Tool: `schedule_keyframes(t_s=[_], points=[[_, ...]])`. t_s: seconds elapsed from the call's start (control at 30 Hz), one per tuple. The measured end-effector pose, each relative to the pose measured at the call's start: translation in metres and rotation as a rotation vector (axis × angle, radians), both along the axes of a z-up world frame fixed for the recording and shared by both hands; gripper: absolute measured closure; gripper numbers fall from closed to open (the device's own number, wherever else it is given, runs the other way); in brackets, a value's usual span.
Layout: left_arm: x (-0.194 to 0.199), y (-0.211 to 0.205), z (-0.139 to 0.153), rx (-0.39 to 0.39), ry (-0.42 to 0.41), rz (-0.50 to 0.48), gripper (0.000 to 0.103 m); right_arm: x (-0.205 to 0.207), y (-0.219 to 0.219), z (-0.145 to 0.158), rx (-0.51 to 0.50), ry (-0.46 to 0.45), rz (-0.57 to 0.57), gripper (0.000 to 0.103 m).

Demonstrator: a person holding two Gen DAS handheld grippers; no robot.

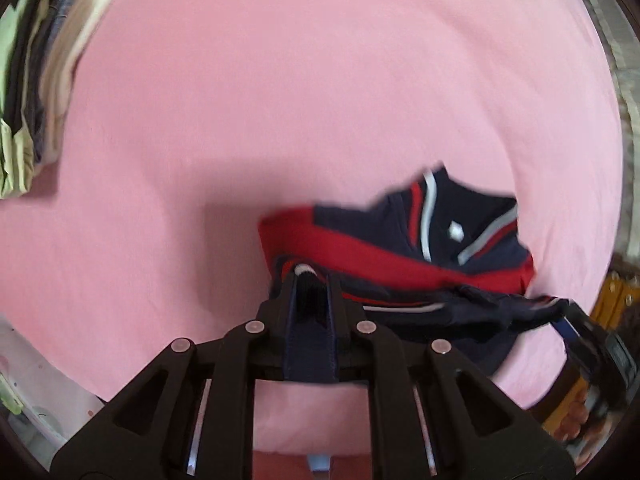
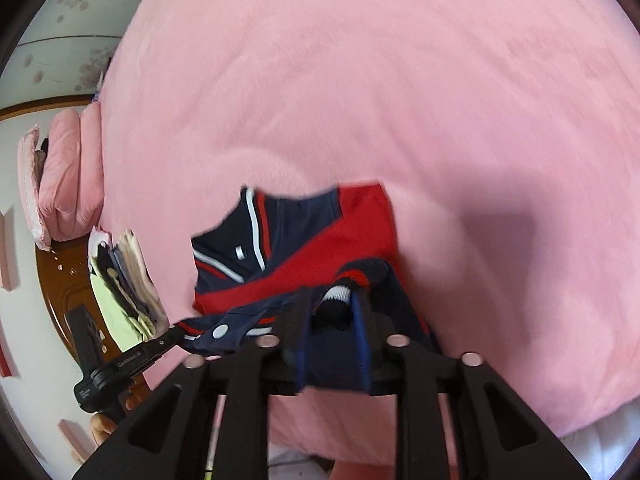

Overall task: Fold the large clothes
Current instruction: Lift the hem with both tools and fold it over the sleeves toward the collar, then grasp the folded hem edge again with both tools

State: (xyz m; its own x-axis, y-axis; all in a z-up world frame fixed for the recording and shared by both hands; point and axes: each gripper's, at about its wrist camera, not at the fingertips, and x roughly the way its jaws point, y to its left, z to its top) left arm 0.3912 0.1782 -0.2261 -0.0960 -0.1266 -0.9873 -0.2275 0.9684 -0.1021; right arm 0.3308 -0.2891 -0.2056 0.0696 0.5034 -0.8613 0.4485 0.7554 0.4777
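Navy-and-red jacket (image 1: 400,248) w/ white stripes lies bunched on the pink bed sheet (image 1: 300,92), right in front of both grippers. Left gripper (image 1: 310,280) is clenched on a striped knit cuff and navy fabric; right gripper (image 2: 336,300) likewise clamps a cuff at the jacket's near edge. Stack of folded clothes (image 1: 36,92) sits at the bed's edge, well apart. Floral wall (image 2: 60,20) and brown wood panel (image 2: 64,276) behind. Edges blurred; jacket's shape hard to read.

I see a pink sheet (image 1: 320,80) across the bed, a stack of folded clothes (image 1: 36,80) at its edge, pink pillows (image 2: 68,176), a wooden headboard (image 2: 60,280).
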Motion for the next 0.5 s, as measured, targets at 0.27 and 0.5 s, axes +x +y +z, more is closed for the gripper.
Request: schedule_keyframes(t_s=[0.27,0.5], points=[[-0.009,-0.004,0.006,0.031,-0.176,-0.047,0.04,-0.012,-0.012,0.003,-0.054,-0.171,0.012,0.029],[-0.026,-0.017,-0.027,0.042,-0.272,-0.172,0.052,-0.024,-0.003,-0.027,-0.14,-0.277,0.088,0.044]])
